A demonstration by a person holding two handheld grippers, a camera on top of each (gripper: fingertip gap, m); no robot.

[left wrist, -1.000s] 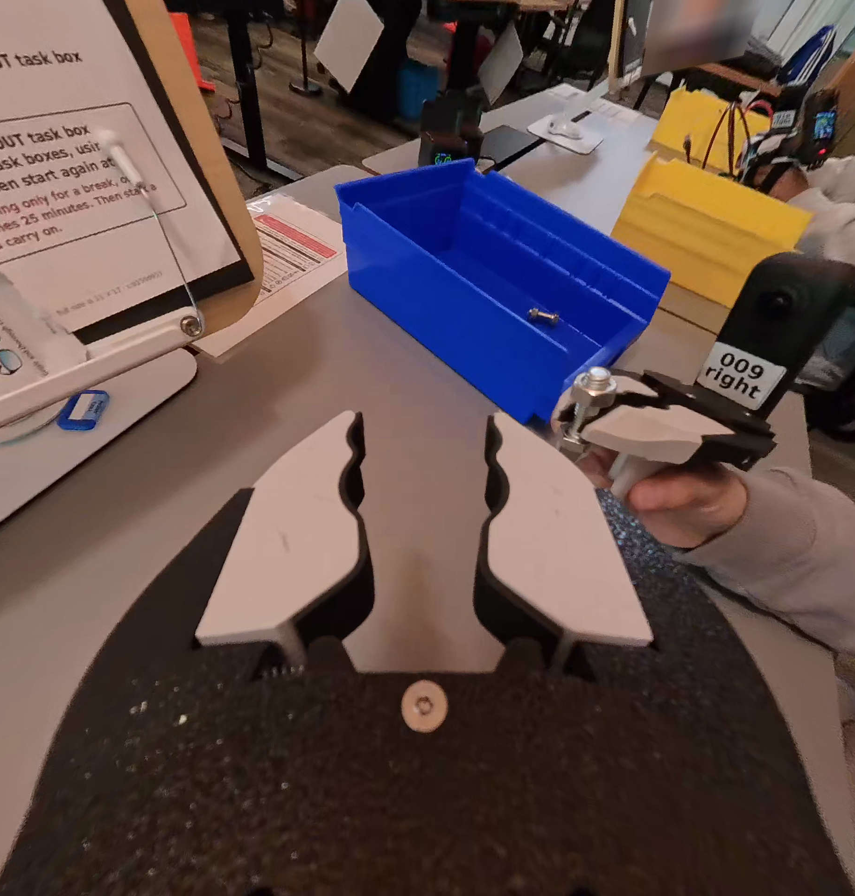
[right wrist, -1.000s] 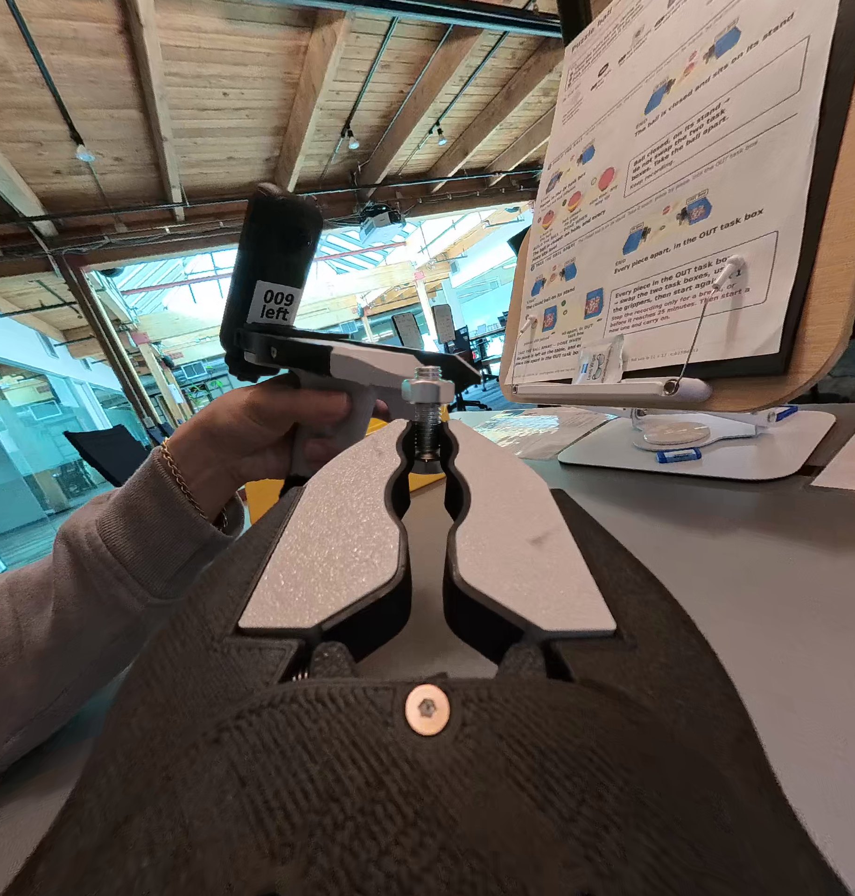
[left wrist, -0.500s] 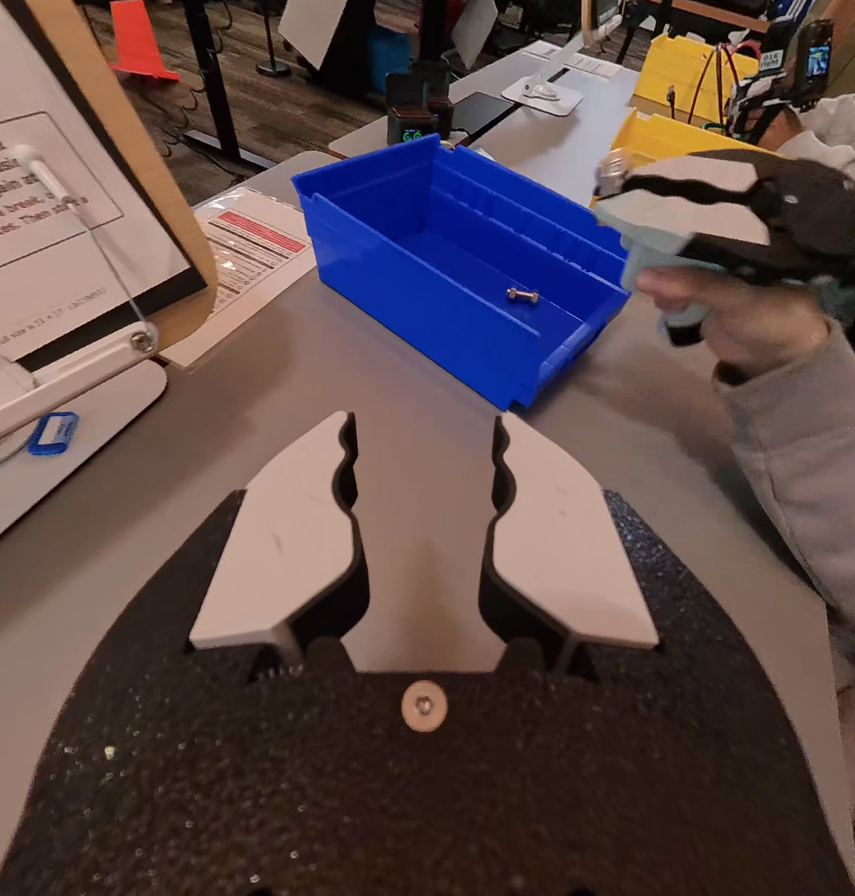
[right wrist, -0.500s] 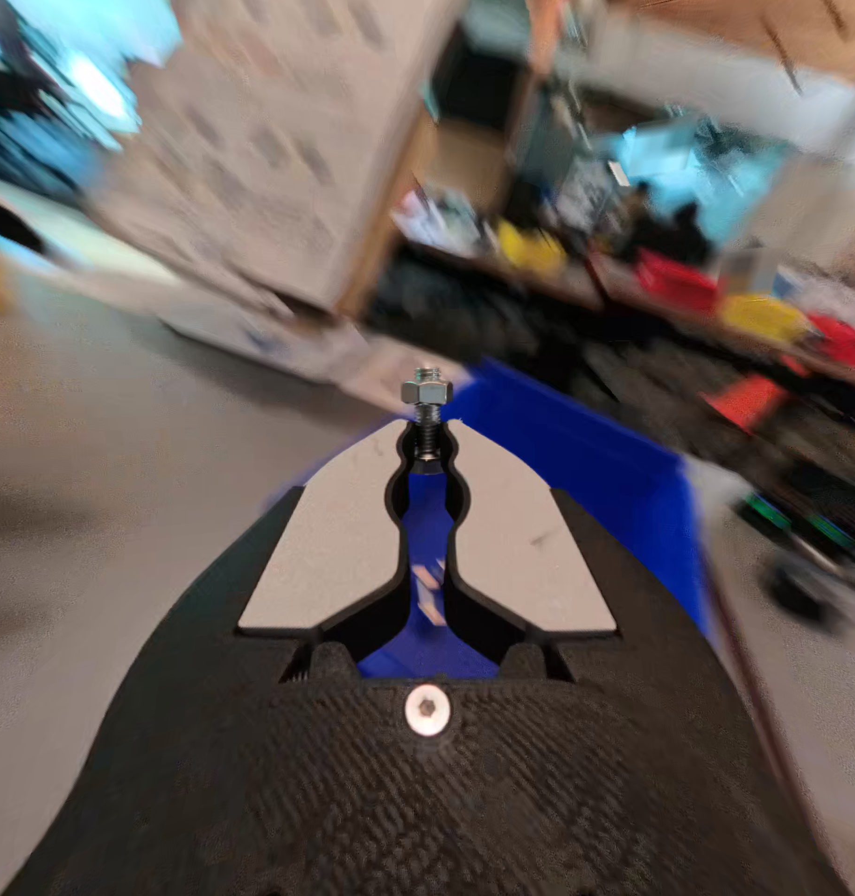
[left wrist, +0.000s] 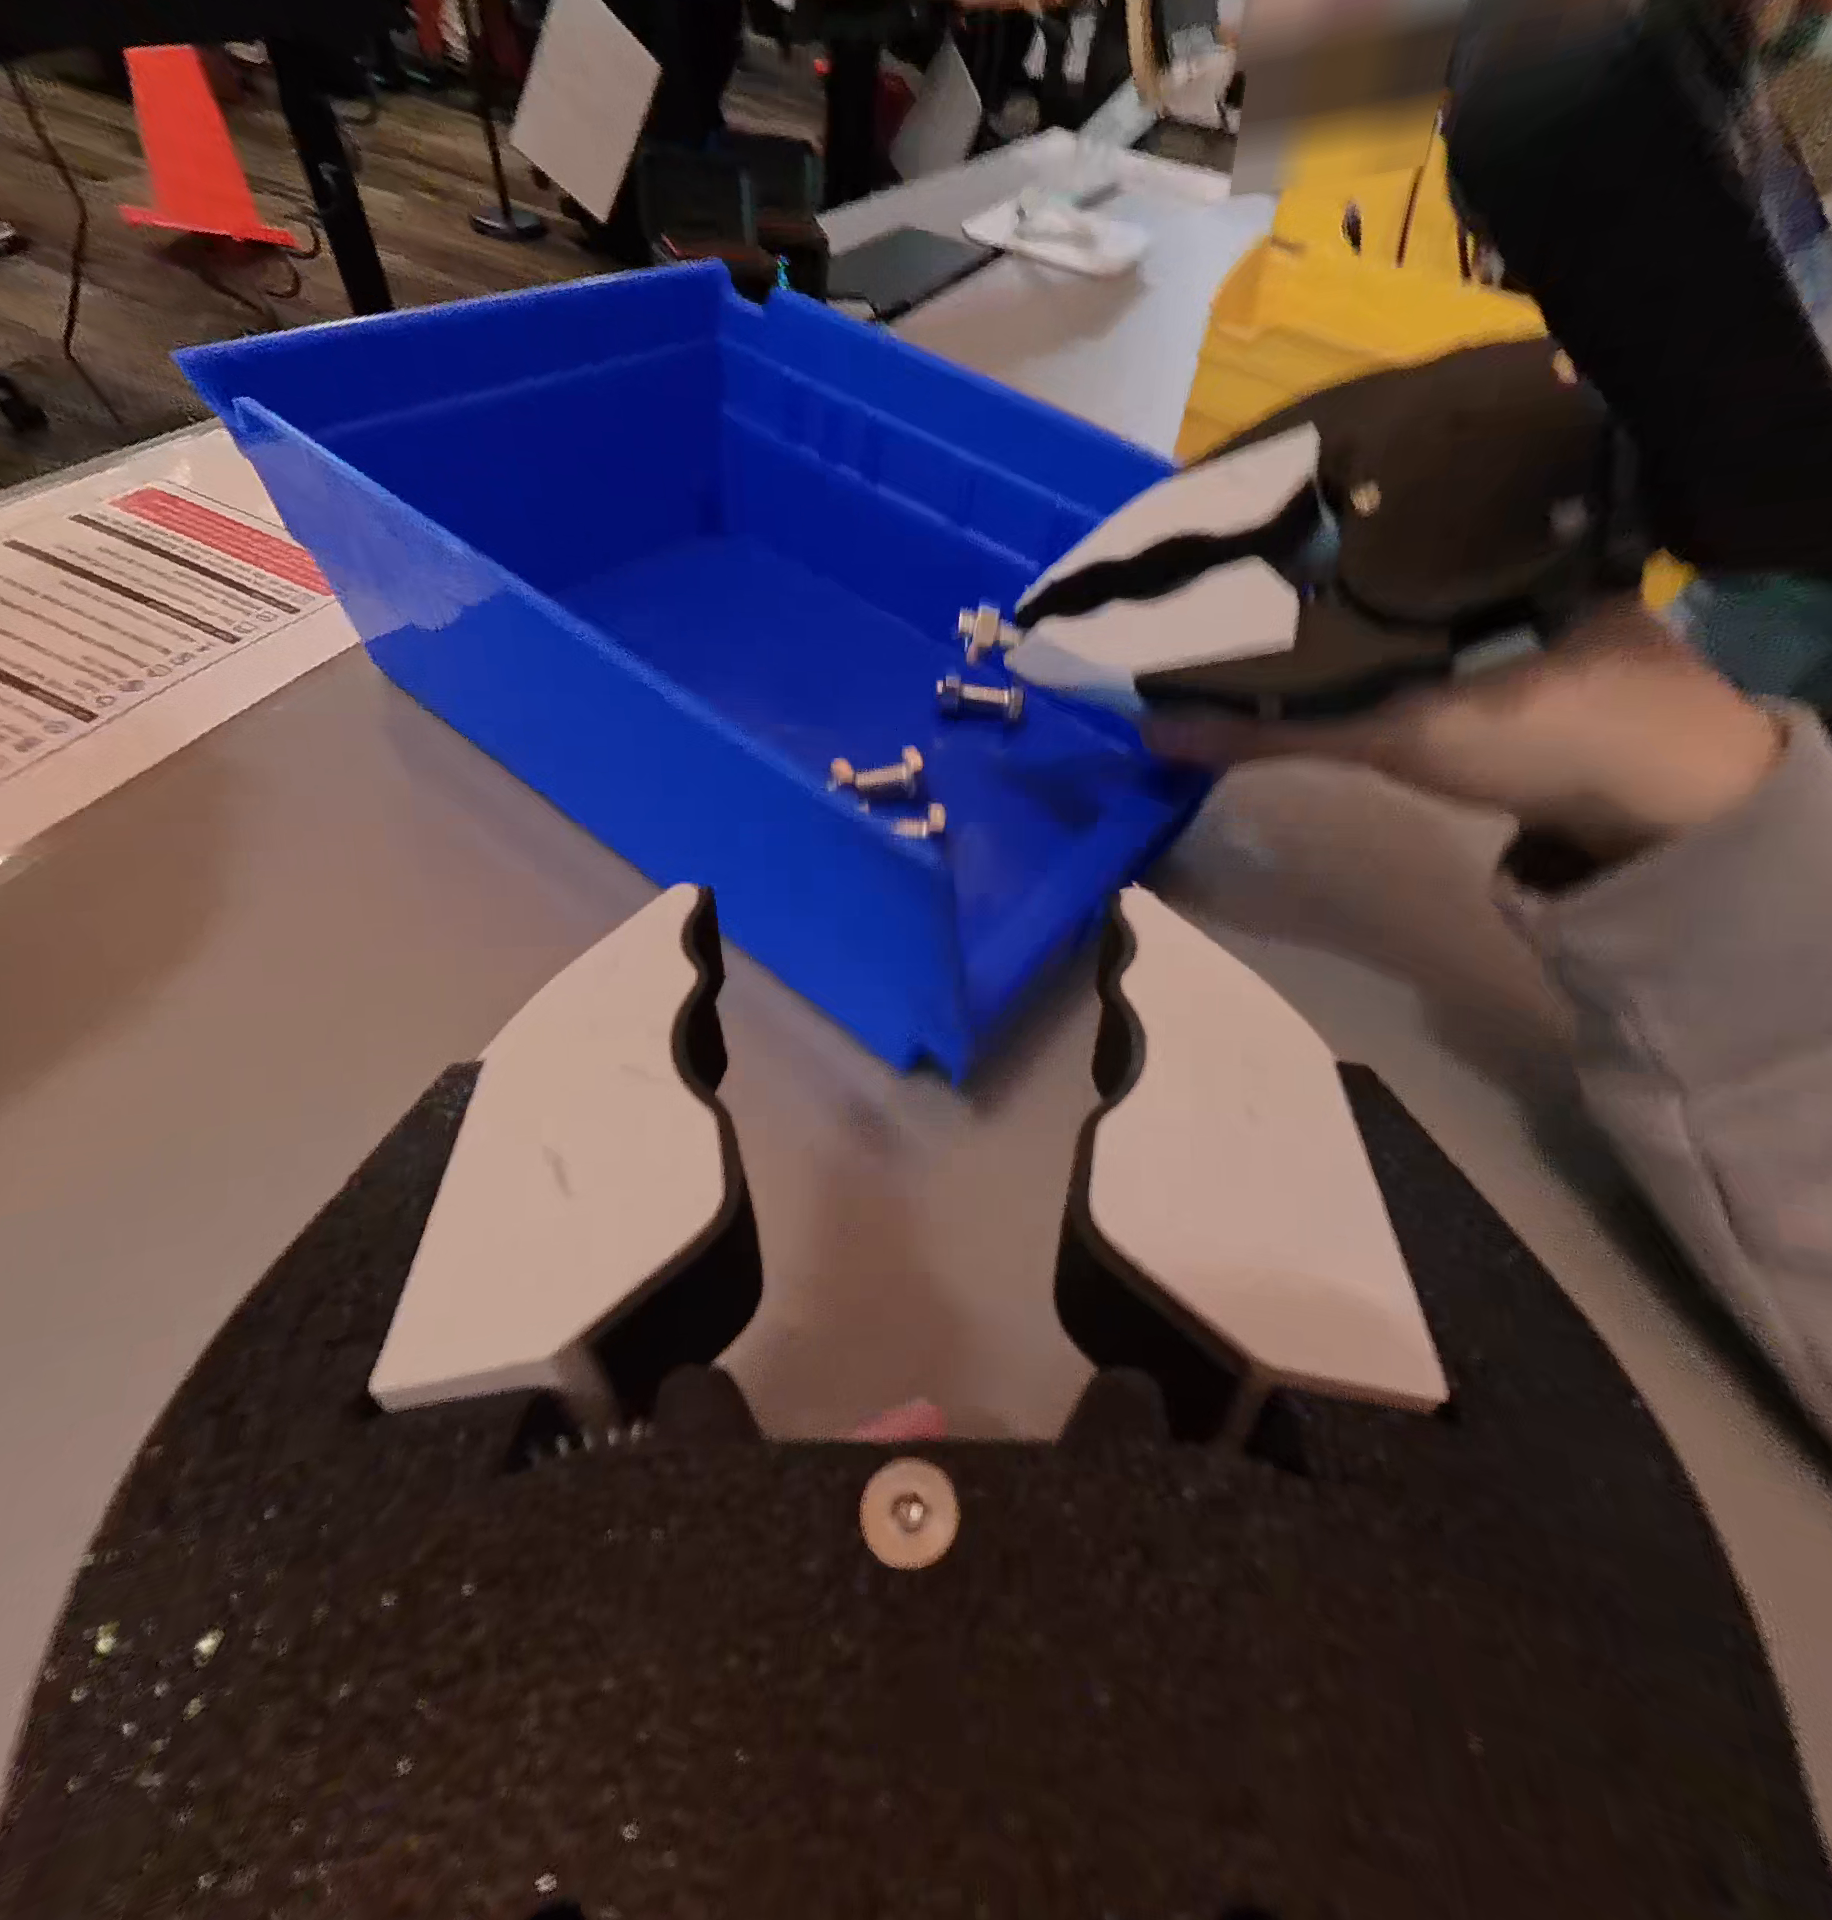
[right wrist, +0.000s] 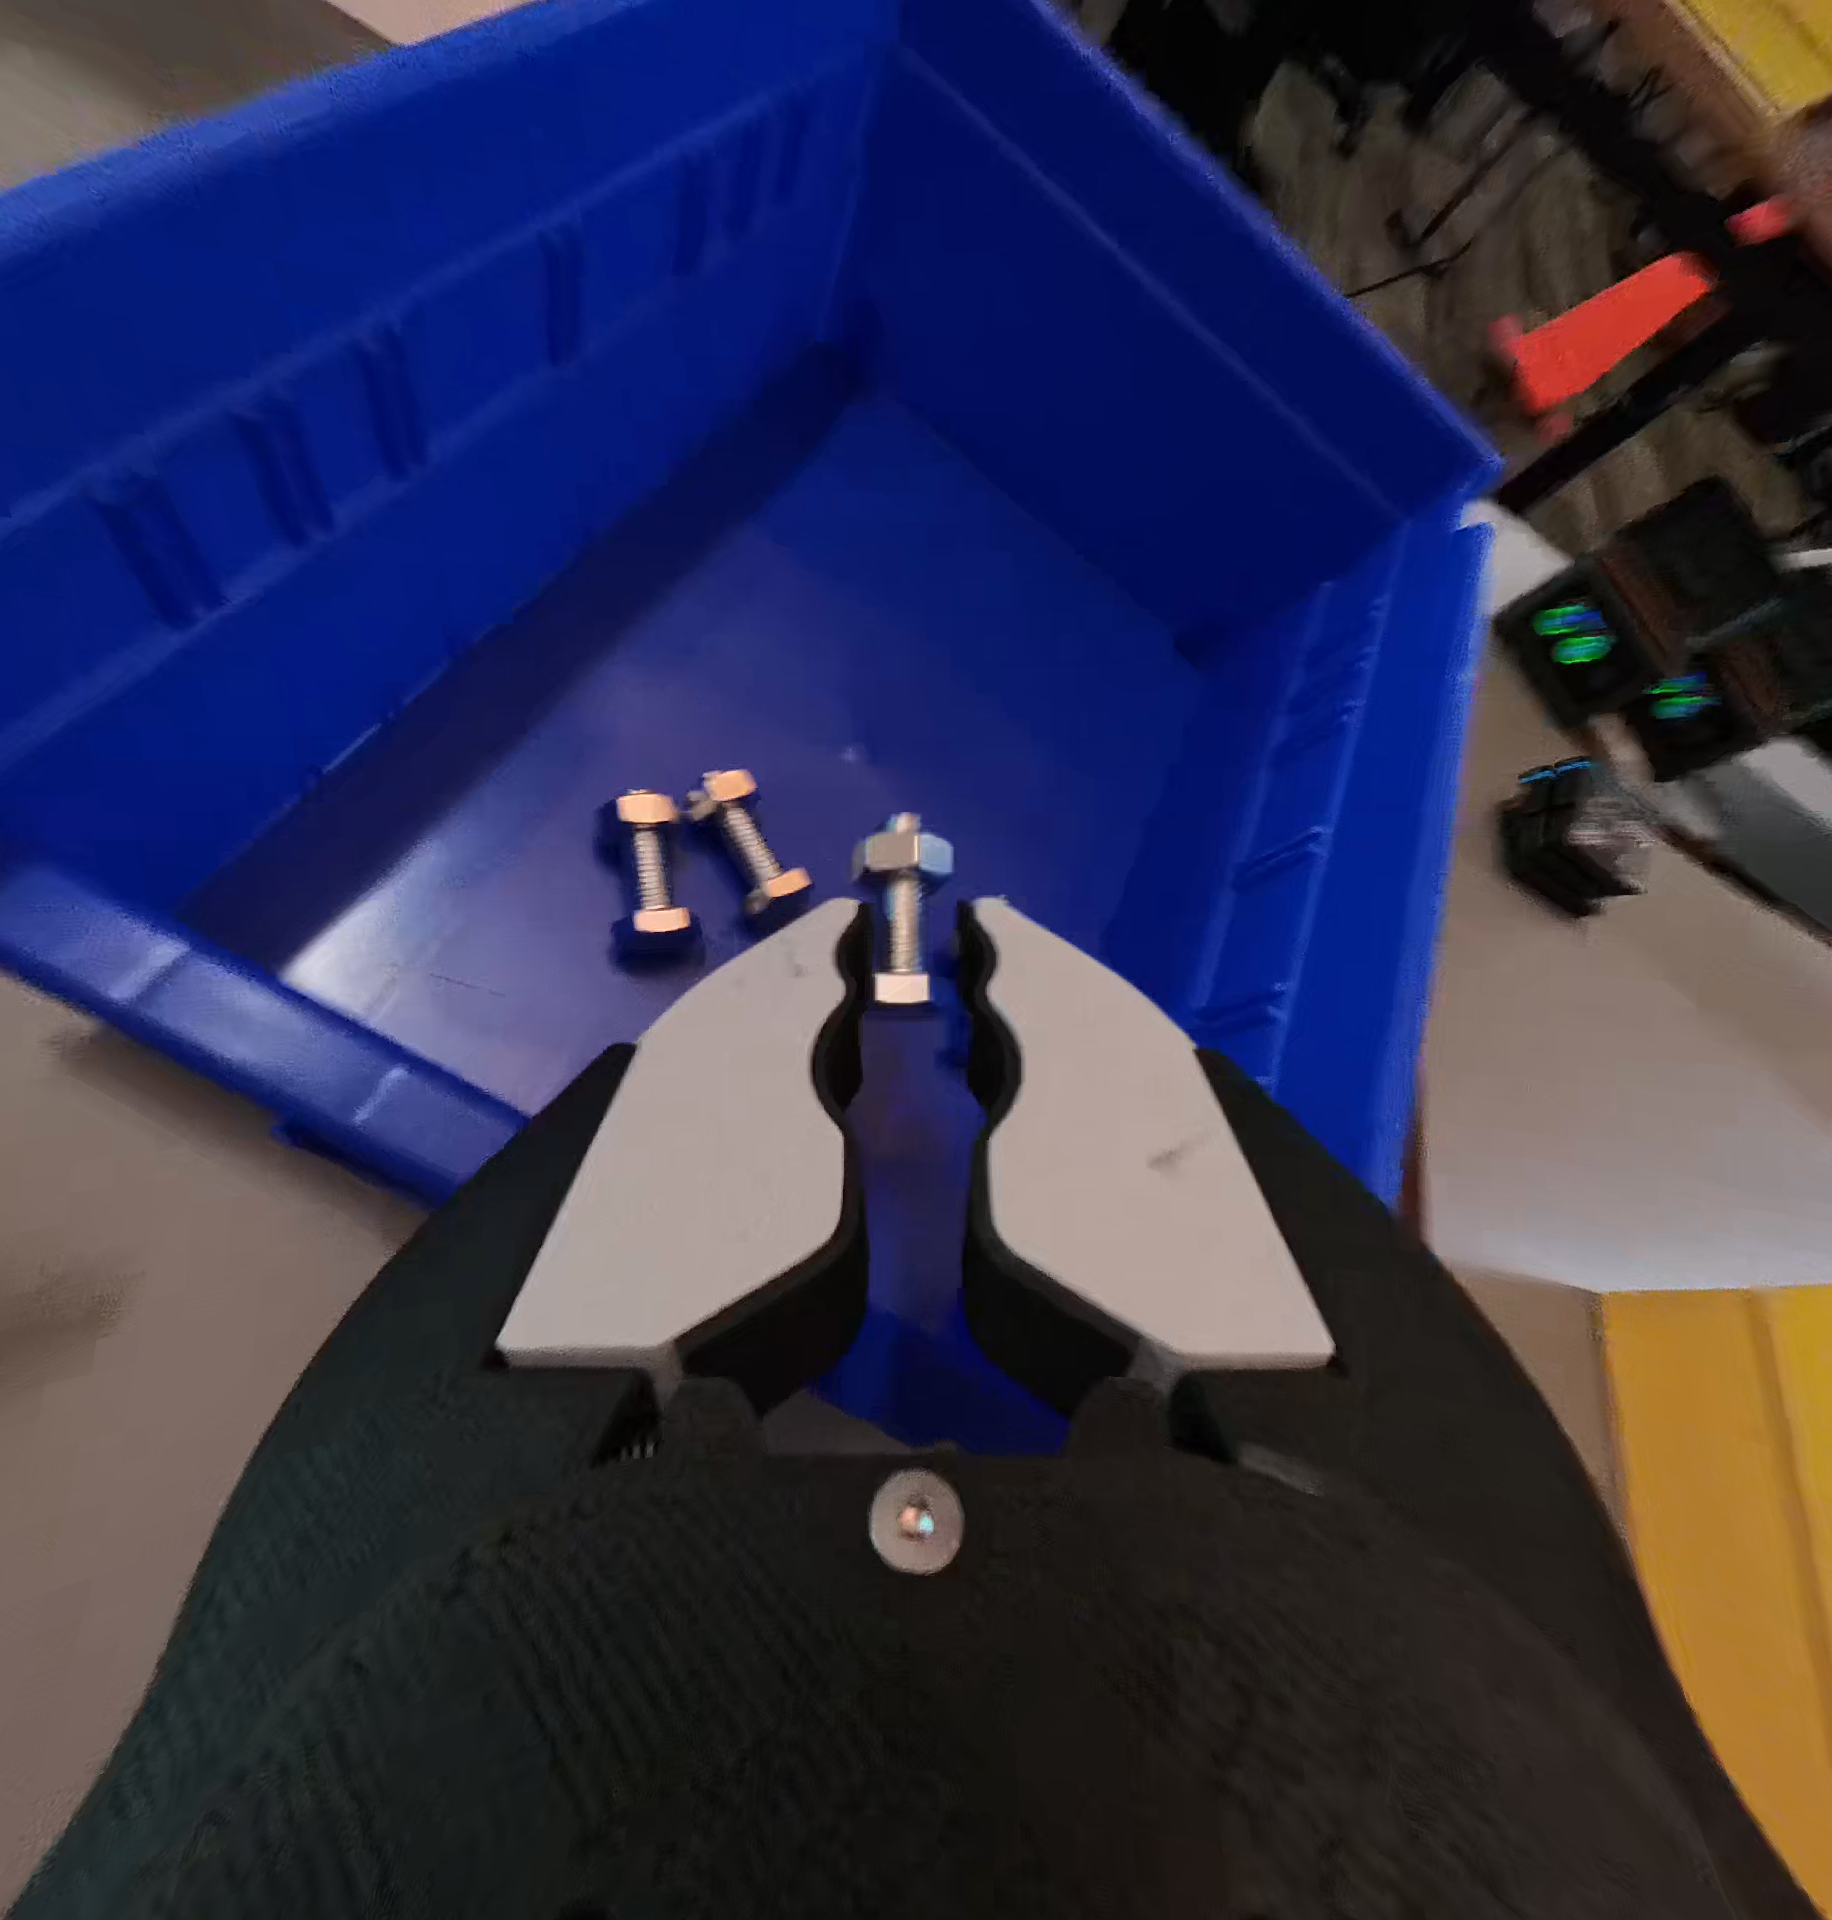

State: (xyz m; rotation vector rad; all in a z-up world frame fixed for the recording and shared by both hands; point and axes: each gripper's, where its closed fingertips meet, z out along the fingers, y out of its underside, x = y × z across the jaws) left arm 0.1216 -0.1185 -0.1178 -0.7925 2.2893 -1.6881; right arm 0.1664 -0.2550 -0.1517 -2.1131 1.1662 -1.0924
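At the left, the left hand-held gripper [left wrist: 909, 899] hangs low over the grey surface [left wrist: 268, 935]. Its two fingers are spread wide with nothing between them. The near corner of the open blue plastic bin [left wrist: 538, 644] sits at its 12 o'clock, just past the fingertips. A white printed sheet [left wrist: 112, 613] lies at 10 o'clock.

At that gripper's 2 o'clock, the right hand-held gripper [right wrist: 914, 914] reaches into the bin over its right-hand rim, so it is by far the nearer to the hardware. From its own camera, a silver steel bolt with a hex nut threaded on it [right wrist: 899, 920] lies dead ahead at 12 o'clock. The bolt's long axis runs 12 to 6, in line with the fingers, with the nut end farthest away. A dark gap shows on either side of the shank, so we read these fingers as slightly parted and not pinching it.

Two more silver nutted bolts [right wrist: 650, 873] [right wrist: 751, 842] lie on the bin floor at 10 to 11 o'clock of the fingertips, close together and pointing roughly the same way.

We count three bolts in that view and one blue bin, with a yellow bin [left wrist: 1338, 312] beyond. The left view is too blurred for us to check the count.
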